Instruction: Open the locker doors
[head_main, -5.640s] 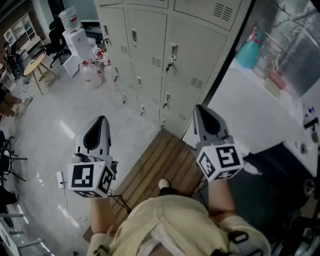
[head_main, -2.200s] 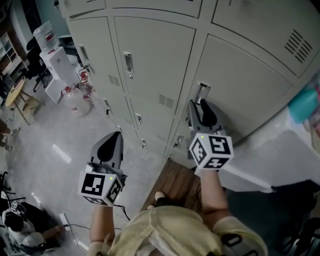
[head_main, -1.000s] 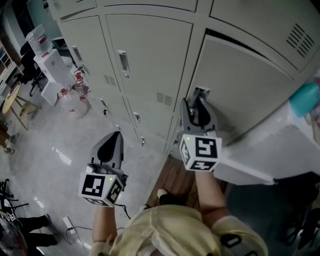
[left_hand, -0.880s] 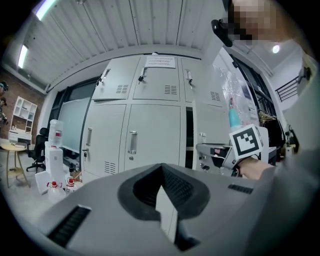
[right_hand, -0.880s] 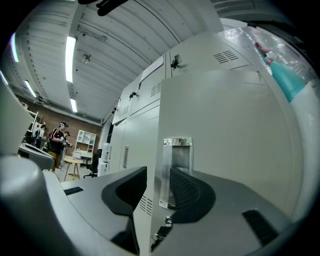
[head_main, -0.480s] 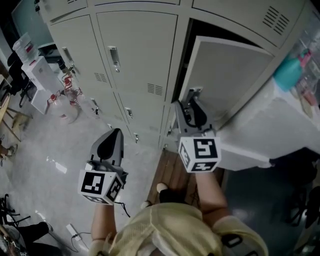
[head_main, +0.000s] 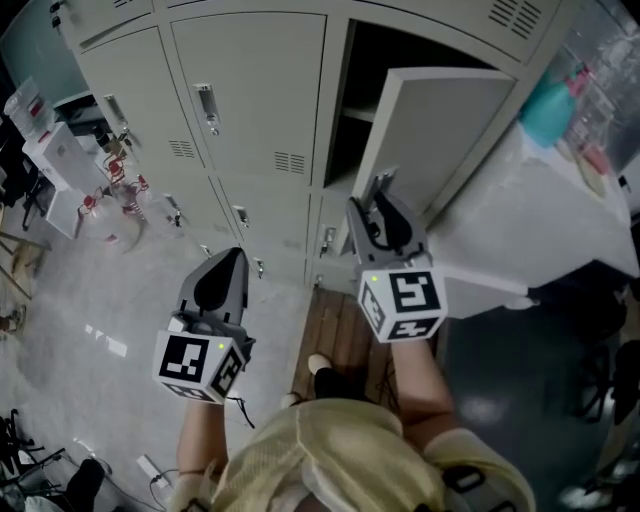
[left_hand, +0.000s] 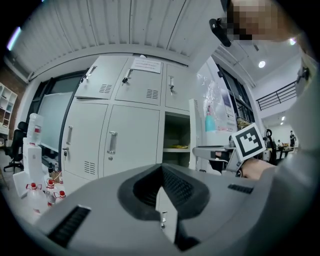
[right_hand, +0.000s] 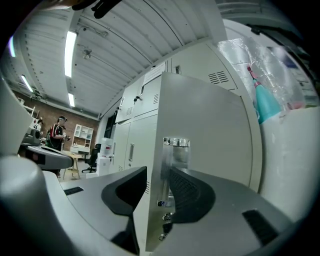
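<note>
Now the right gripper (right_hand: 158, 186) grips the upright locker door (head_main: 440, 120), swung outward.

The lockers (head_main: 250, 90) are pale greyish cream, the open door (head_main: 440, 120) the same. Right of that door, a teal bottle (head_main: 548, 108); below it, brown wooden slats (head_main: 335, 330). The left gripper (head_main: 232, 256) and right gripper (head_main: 377, 188) are grey, cubes patterned black-and-white.

At upper right we see a teal spray bottle (head_main: 548, 108) by a white counter (head_main: 520, 225). A wooden slatted platform (head_main: 332, 335) lies on the glossy grey floor (head_main: 90, 320). At left, red-capped water jugs (head_main: 105, 210) stand beside a white water dispenser (head_main: 45, 158). Far off, a person (right_hand: 56, 133) stands near a small table (right_hand: 75, 159).
</note>
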